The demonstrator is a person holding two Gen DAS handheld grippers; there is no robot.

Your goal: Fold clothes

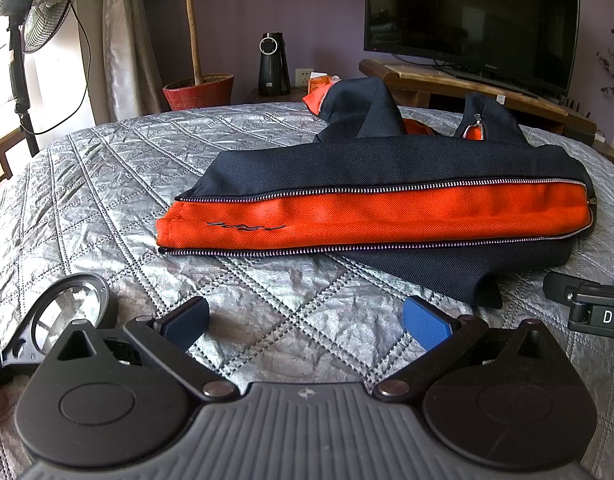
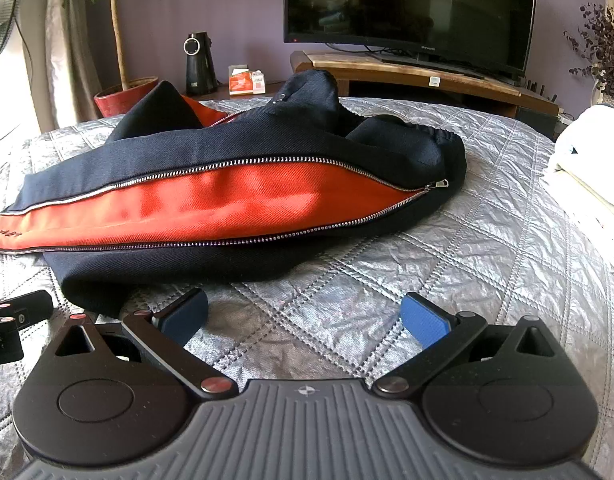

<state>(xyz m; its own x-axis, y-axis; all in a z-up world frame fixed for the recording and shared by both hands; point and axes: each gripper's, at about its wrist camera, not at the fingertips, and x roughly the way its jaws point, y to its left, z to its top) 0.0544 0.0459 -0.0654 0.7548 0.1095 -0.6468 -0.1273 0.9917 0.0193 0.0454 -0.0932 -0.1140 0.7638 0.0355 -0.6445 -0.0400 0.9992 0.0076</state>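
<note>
Navy garment with orange zip-edged panel (image 1: 371, 216) lies mid-frame on a silver quilted bedspread (image 1: 107, 200).
Left gripper (image 1: 307, 322) and right gripper (image 2: 305, 320), lower frame: jaws apart, empty.

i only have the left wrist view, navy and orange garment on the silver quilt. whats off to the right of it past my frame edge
Observer: A stack of folded white cloth sits at the right edge of the quilt, apart from the garment.
Operator: can you see where the zipper ends
Observer: Yes, the zipper pull lies at the garment's right end, where the two rows of teeth meet.
Operator: is the right gripper holding anything
Observer: No. The right gripper is open over bare quilt, just short of the garment's near navy edge. The left gripper is open too.
</note>
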